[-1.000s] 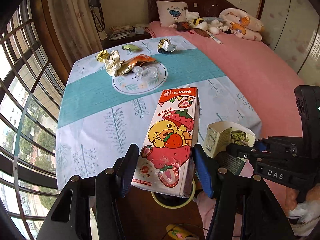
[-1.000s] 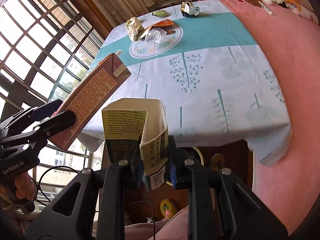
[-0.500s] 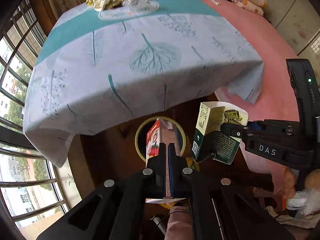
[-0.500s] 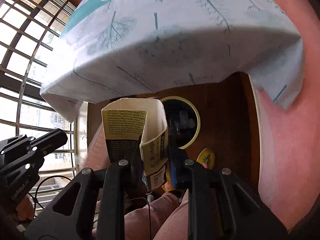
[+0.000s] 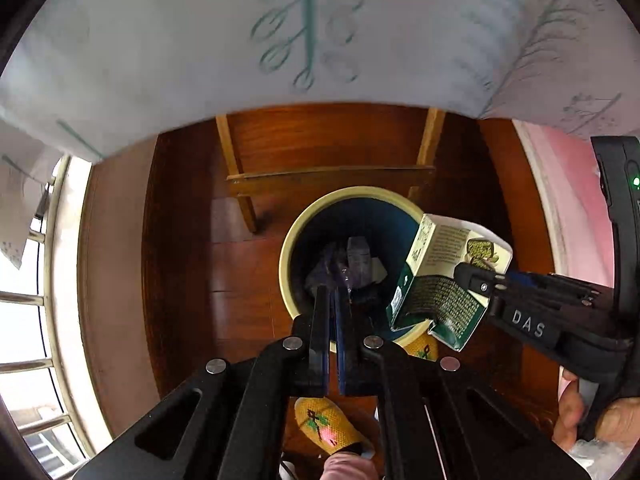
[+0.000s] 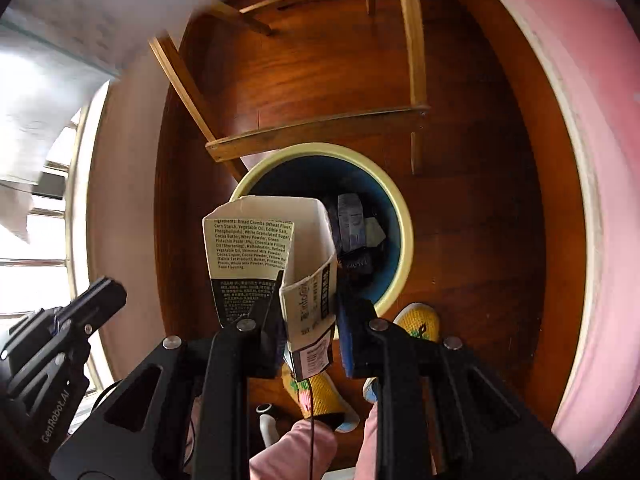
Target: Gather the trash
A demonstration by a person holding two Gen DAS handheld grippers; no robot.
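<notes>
A round bin [image 5: 289,256] with a cream rim and blue inside stands on the wood floor under the table, with dark scraps in it. My left gripper [image 5: 333,300] hovers over its near rim, jaws shut with nothing between them. The strawberry carton is out of sight. My right gripper [image 6: 310,304] is shut on an open green-and-white snack box [image 6: 256,248], held upright above the near left part of the bin [image 6: 405,232]. From the left wrist view, that box [image 5: 436,280] hangs over the bin's right rim. The left gripper [image 6: 102,294] shows at lower left.
The table's wooden crossbar [image 5: 332,178] and legs stand just behind the bin, under the hanging leaf-print cloth [image 5: 320,40]. Yellow slippers [image 6: 416,320] and the person's pink-trousered legs lie near the bin. A pink bed [image 6: 600,160] borders the right, window bars [image 5: 24,300] the left.
Both grippers tipped down from the tabletop to the bin under the table. The left gripper closed, and the strawberry carton it carried is gone from it. The right keeps the snack box.
</notes>
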